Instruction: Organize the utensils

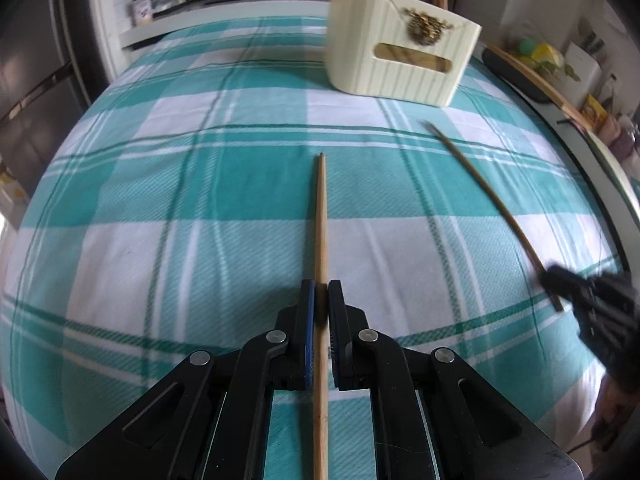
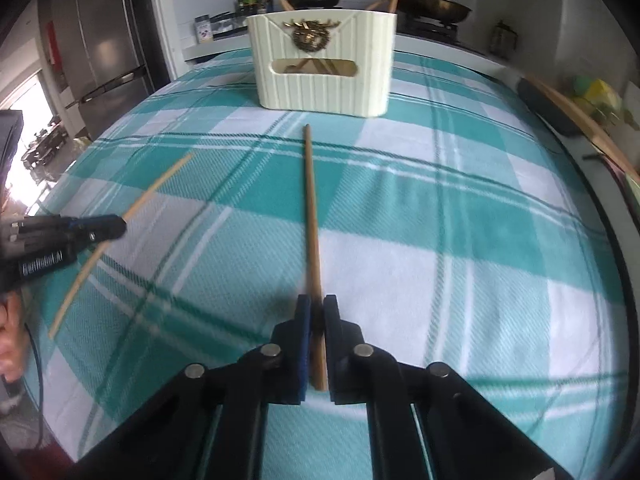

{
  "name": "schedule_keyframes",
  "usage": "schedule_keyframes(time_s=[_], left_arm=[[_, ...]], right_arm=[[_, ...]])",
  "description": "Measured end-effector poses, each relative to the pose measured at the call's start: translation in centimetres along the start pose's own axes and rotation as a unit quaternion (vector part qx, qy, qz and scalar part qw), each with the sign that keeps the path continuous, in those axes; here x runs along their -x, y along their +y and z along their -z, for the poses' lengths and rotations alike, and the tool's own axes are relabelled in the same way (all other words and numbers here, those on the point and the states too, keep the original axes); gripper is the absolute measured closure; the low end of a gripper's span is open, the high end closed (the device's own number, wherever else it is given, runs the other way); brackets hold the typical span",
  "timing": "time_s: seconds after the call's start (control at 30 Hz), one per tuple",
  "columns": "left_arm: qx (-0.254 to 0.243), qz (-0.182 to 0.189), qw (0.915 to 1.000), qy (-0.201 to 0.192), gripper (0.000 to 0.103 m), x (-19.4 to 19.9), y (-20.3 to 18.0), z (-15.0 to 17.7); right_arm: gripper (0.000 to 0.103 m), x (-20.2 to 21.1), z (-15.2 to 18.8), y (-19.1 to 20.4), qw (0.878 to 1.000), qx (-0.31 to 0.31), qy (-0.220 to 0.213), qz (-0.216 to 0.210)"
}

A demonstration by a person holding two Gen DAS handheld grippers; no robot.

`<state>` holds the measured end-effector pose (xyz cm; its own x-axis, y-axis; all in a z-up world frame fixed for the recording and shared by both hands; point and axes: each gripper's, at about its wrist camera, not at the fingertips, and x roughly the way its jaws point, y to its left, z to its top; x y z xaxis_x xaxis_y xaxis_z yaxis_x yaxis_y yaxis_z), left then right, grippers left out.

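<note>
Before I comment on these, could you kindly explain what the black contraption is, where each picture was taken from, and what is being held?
No robot here: a person holds black tongs in each hand, each with a camera looking along its fingers. One picture is from the left tongs, the other from the right tongs. Each grips one wooden chopstick: the left chopstick and the right chopstick. Each also appears in the other's view. Ahead, on the teal checked tablecloth, stands a cream utensil basket already holding chopsticks.

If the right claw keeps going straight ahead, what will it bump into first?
Probably the cream basket. The right claw points almost straight at it, and the chopstick it holds sticks out in front, so the stick's tip would likely touch the basket's front wall first. Only tablecloth lies between, though depth is hard to judge.
</note>
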<state>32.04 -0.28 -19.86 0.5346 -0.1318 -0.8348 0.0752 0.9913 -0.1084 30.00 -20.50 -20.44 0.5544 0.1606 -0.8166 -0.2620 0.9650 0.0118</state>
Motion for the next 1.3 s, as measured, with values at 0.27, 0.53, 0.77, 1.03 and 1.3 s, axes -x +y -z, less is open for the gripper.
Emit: schedule_keyframes(time_s=[0.27,0.53,0.77,1.03,1.3], left_arm=[[0.037,0.008,0.9991,-0.019,0.031,0.7,1.1,0.8],[0.024,-0.012,0.9996,-0.006,0.019,-0.1,0.5,0.3],[0.002,-0.044,0.999,-0.004,0.012,-0.7,-0.2,0.4],[-0.01,-0.053,0.9985,-0.009,0.006,-1.0,-0.5,0.7],[-0.013,-0.054,0.9984,-0.013,0.003,-1.1,-0.7,0.7]], right_arm=[[0.064,4.1,4.4,0.1,1.0,-0.002,-0.012,0.01],[0.045,1.9,2.3,-1.6,1.0,-0.009,-0.006,0.0],[0.043,0.9,2.1,-1.5,1.0,0.013,-0.024,0.011],[0.043,1.0,2.5,-1.5,0.999,0.012,-0.037,0.01],[0.043,1.0,2.5,-1.5,0.999,0.012,-0.037,0.01]])
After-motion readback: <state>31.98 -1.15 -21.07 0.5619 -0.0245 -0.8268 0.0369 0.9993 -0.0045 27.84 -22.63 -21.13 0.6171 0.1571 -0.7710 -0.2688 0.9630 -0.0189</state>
